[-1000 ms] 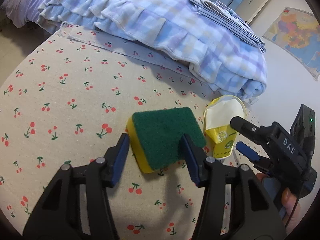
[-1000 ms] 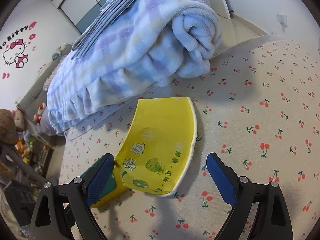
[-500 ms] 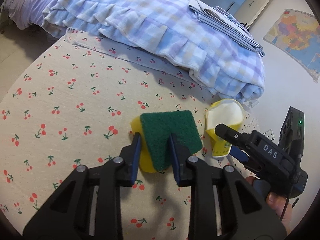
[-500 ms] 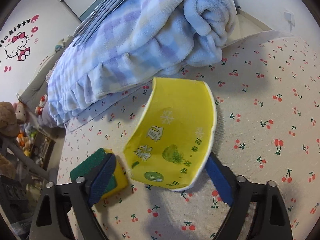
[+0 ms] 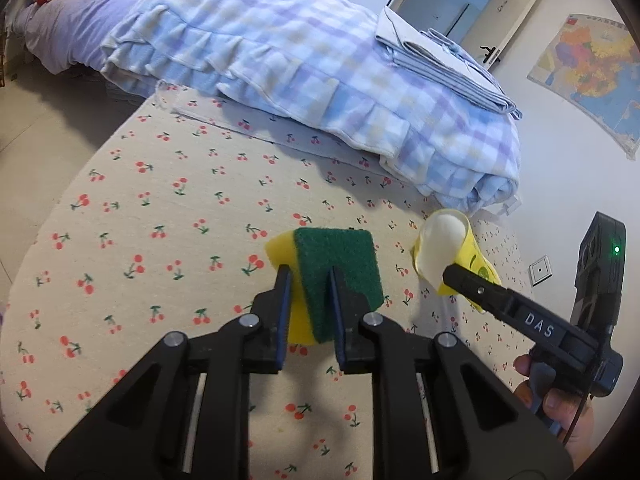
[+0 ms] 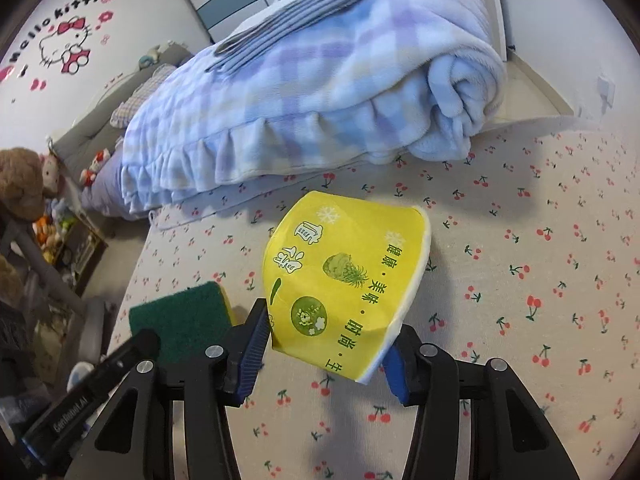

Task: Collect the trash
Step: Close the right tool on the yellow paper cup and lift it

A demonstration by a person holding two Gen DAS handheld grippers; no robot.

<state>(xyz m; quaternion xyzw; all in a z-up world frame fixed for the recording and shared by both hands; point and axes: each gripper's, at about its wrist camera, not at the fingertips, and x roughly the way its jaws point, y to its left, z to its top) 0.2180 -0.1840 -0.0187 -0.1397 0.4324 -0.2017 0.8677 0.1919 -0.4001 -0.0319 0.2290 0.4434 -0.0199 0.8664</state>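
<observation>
- The left gripper (image 5: 308,312) clamps the sponge (image 5: 336,276) between its two blue pads; the fingers stand narrow, and the sponge looks lifted off the sheet (image 5: 160,240), tilted.
- The sponge is a yellow block with a dark green scrub face. The green face looks toward the camera, and yellow foam shows at its 9 o'clock side and below.
- In the right wrist view the sponge (image 6: 180,320) sits at 8 o'clock from the cup, just beside it.
- The right gripper (image 6: 324,356) holds the cup (image 6: 344,280); its pads press the lower end from both sides, and the fingers are half closed around it.
- The cup is a yellow paper cup, squashed flat, with green Chinese letters, a pineapple drawing, white snowflakes and a white rim.
- In the left wrist view the cup (image 5: 444,252) is at 3 o'clock from the sponge, with its white inside open toward the camera.
- The sheet is beige with red cherries. A blue checked blanket (image 5: 320,80) lies at 12 o'clock, well apart from both things.
</observation>
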